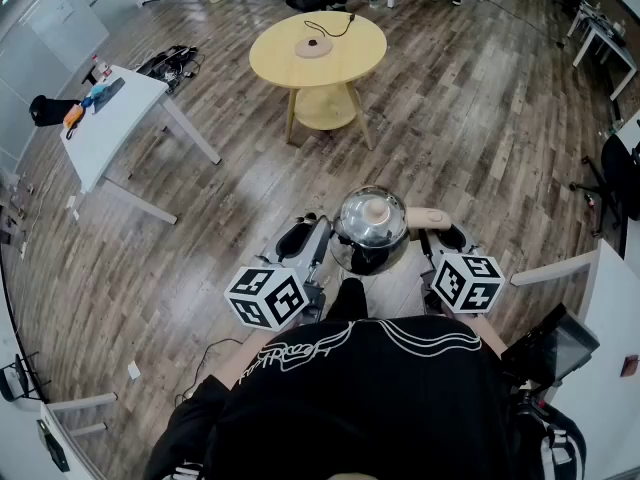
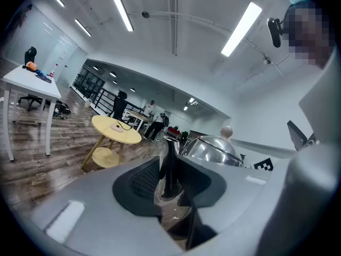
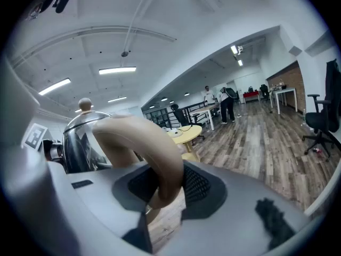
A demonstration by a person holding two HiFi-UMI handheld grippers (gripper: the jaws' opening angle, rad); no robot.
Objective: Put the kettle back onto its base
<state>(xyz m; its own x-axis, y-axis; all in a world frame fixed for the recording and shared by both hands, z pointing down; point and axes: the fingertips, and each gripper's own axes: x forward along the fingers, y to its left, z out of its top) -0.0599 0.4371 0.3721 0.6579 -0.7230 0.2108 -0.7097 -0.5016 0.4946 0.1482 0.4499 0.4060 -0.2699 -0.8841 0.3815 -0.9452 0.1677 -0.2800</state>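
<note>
**Kettle (image 1: pixel 370 230) aloft**

The round table (image 1: pixel 275 56) stands well ahead of us. We hold the kettle in the air, right gripper (image 1: pixel 432 232) clamped on its handle (image 3: pixel 146 143), left gripper (image 1: pixel 318 236) on its spout (image 2: pixel 169 167). Its base (image 1: pixel 313 48) lies on that table.

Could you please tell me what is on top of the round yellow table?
Only a round base with its black cord lies on the table; the kettle is not there. The tabletop hides most of the lower shelf.
</note>
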